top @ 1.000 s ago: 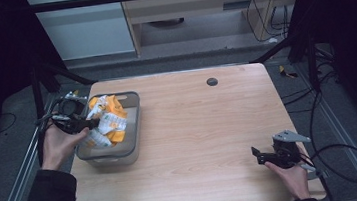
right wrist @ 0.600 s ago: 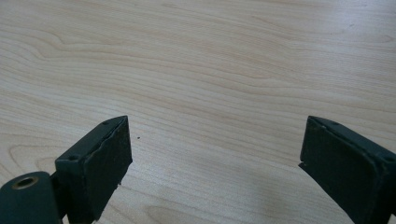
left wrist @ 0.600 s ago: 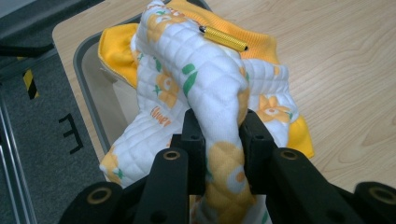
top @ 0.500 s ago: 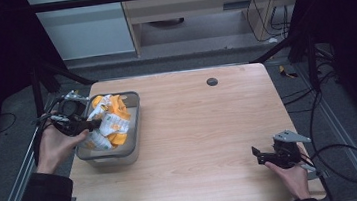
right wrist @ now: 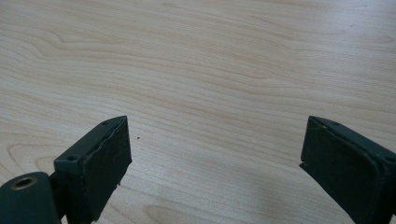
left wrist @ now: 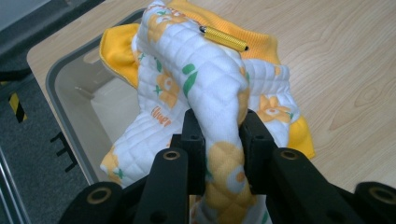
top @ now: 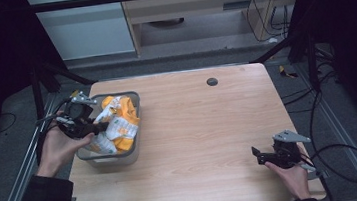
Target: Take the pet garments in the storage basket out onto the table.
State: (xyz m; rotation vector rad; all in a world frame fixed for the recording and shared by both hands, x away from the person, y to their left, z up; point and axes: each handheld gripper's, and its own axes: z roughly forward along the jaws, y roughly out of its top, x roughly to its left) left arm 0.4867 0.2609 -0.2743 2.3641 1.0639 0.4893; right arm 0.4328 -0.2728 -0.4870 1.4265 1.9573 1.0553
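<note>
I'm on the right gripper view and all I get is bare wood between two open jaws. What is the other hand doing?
Observer: The left gripper is shut on a fold of the white quilted cloth with yellow flowers and orange lining.
Operator: Where is that cloth?
Observer: It is bunched up, partly inside the grey plastic bin at the left of the wooden table.
Operator: Anything on it?
Observer: A small gold knurled metal rod lies on top of the cloth.
</note>
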